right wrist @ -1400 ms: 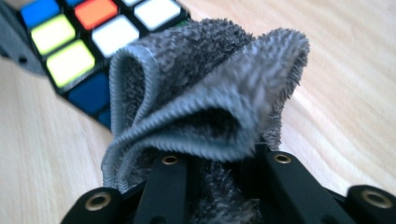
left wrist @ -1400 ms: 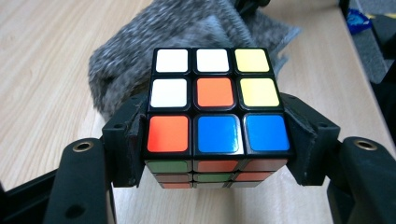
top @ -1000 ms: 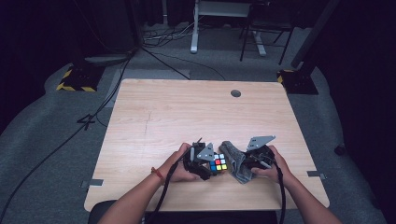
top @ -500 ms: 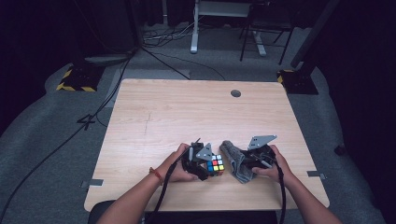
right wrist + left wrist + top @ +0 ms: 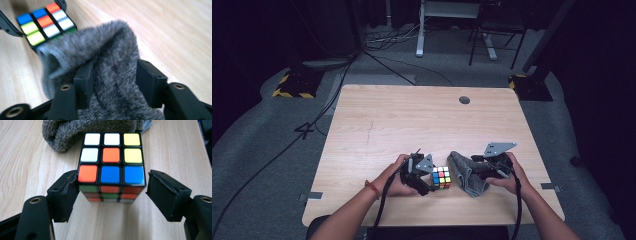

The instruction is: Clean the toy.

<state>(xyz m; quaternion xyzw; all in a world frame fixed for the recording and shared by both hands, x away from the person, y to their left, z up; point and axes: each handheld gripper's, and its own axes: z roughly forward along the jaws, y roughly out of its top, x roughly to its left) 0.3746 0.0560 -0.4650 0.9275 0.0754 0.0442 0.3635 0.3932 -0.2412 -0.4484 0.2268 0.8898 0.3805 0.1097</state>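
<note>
The left gripper (image 5: 111,195) has just been opening: its jaws now stand off the cube (image 5: 111,166) between them. The right gripper (image 5: 112,82) has been opening too, cloth (image 5: 110,62) loose between its jaws.

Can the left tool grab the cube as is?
Probably yes. The cube sits between the left tool's jaws, which have just been opening; a gap shows at the right pad. The cloth lies behind, clear.

The far half of the light wooden table (image 5: 422,120) lies open; near the front edge, a 3x3 colour puzzle cube (image 5: 441,177) and crumpled grey fleecy cloth (image 5: 464,172) sit just beside each other.
</note>
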